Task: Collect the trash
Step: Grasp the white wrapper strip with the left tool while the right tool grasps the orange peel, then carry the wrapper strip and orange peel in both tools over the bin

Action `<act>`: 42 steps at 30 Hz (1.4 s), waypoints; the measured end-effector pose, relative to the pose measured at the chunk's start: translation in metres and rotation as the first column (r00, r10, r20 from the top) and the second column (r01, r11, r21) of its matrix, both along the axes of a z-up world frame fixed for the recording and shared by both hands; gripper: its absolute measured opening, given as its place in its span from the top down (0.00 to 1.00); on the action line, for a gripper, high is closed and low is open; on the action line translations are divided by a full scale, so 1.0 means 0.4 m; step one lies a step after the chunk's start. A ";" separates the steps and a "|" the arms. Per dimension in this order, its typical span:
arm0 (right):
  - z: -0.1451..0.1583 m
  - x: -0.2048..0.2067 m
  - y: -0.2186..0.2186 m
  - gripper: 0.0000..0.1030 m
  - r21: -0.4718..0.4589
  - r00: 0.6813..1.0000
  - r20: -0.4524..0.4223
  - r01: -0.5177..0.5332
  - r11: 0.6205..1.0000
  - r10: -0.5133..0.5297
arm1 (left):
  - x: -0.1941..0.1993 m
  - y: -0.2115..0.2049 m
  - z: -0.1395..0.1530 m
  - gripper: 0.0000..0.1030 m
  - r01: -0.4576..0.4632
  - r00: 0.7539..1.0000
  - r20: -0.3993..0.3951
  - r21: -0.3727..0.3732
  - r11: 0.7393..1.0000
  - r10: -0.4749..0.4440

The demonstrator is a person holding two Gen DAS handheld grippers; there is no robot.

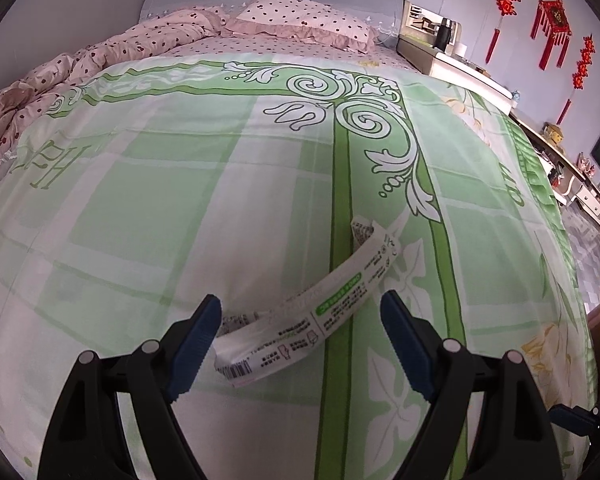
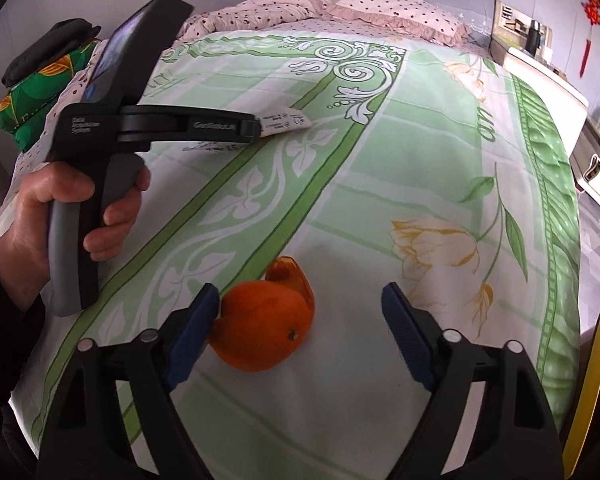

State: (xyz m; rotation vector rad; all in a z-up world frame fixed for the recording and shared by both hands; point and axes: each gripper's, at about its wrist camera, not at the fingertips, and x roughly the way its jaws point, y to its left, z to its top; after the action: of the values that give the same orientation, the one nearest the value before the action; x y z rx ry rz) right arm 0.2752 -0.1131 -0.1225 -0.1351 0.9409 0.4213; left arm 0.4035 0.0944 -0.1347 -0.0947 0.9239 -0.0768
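A person stands at a bed covered by a green-and-white floral quilt point(image 1: 180, 208), holding one gripper in each hand. The left gripper point(image 1: 300, 316) has its blue-padded jaws spread wide, and between them lies a long white printed paper wrapper point(image 1: 320, 308), curled and partly lifted off the fabric; its near end lies just beside the left-hand finger point(image 1: 198, 340), and whether they touch cannot be told. The right gripper point(image 2: 300, 308) is also wide open, held low over an orange peel point(image 2: 264, 328), a hollow curved shell with its stem end showing, which lies toward the left-hand finger point(image 2: 196, 332) rather than centred in the gap. In the right wrist view the left gripper point(image 2: 256, 128) shows from the side with the wrapper under its tip. Nothing is gripped yet. Likely risks: the thin wrapper may slide or flatten as the jaws close, so the pads pinch quilt fabric instead, or catch only a loose end that slips out on lifting. The peel, being off-centre and springy, could be pushed sideways by the nearer finger, or fold and pop free. The soft bedding gives under pressure, which makes depth hard to judge. A yellow rim point(image 2: 596, 380) at the right edge may be a bin, though that cannot be confirmed.
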 end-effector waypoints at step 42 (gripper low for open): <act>0.180 -0.107 -0.190 0.69 0.165 0.992 -0.021 0.123 0.979 -0.121 | -0.228 -0.059 0.154 0.77 0.023 0.998 0.064 -0.004 1.000 -0.023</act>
State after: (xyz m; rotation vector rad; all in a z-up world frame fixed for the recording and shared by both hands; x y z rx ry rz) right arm 0.2326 -0.1890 -0.0503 0.0765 0.9151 0.3853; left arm 0.3122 0.0707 -0.0730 -0.0854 0.8611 -0.1025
